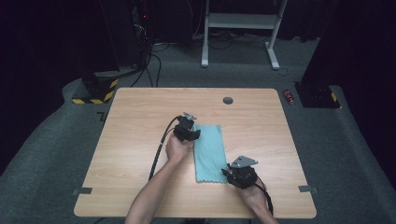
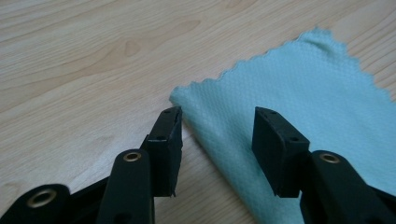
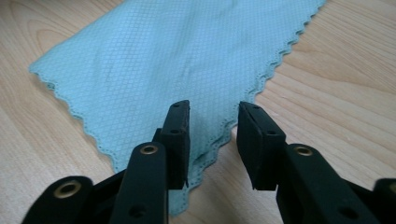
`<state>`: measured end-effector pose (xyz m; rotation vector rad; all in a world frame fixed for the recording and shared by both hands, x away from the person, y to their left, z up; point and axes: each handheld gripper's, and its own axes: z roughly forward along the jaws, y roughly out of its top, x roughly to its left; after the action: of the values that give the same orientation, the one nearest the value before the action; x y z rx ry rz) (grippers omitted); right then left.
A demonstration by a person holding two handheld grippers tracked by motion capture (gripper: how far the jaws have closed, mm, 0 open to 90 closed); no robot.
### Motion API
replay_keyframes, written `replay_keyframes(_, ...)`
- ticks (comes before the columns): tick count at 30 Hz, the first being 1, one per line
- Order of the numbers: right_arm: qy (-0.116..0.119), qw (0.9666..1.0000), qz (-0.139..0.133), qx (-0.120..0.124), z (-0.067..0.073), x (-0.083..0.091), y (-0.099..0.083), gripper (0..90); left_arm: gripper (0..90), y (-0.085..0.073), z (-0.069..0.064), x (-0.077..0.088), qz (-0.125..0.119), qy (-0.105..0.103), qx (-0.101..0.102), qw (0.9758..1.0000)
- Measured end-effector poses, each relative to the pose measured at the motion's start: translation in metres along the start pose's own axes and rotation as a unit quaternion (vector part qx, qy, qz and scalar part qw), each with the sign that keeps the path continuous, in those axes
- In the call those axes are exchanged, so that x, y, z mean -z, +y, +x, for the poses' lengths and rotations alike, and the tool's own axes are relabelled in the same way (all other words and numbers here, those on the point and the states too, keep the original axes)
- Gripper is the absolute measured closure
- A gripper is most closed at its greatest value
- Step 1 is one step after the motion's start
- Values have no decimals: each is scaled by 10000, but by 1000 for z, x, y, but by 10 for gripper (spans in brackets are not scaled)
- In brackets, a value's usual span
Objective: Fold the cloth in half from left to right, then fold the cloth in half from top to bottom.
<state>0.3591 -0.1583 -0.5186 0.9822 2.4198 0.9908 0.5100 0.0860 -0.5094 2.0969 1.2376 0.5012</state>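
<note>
With both sets of fingers open astride the folded cloth (image 1: pixel 208 151), I needed to lift clear without snagging its corners.

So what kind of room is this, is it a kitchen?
Not a kitchen; it looks like a lab or recording studio. A bare wooden table stands on grey carpet with black curtains around it, and cables run across the floor to equipment at the back.
</note>
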Motion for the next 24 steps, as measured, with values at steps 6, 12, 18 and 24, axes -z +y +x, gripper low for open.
replay_keyframes(6, -31, 10000, 63, -20, -5, 3, -1, 598, 524, -3, 1, -2, 53, 146, -111, 9998)
replay_keyframes(12, -28, 9999, 90, -45, -9, 5, -2, 597, 514, -4, 4, 0, 50, 245, -206, 9995)
replay_keyframes(18, -31, 9999, 98, -64, -10, 5, -2, 600, 502, -7, 8, 3, 68, 253, -98, 9996)
replay_keyframes(24, 122, 9998, 38, -143, -13, 5, -2, 640, 482, -14, 17, 14, -75, 17, 164, 9998)
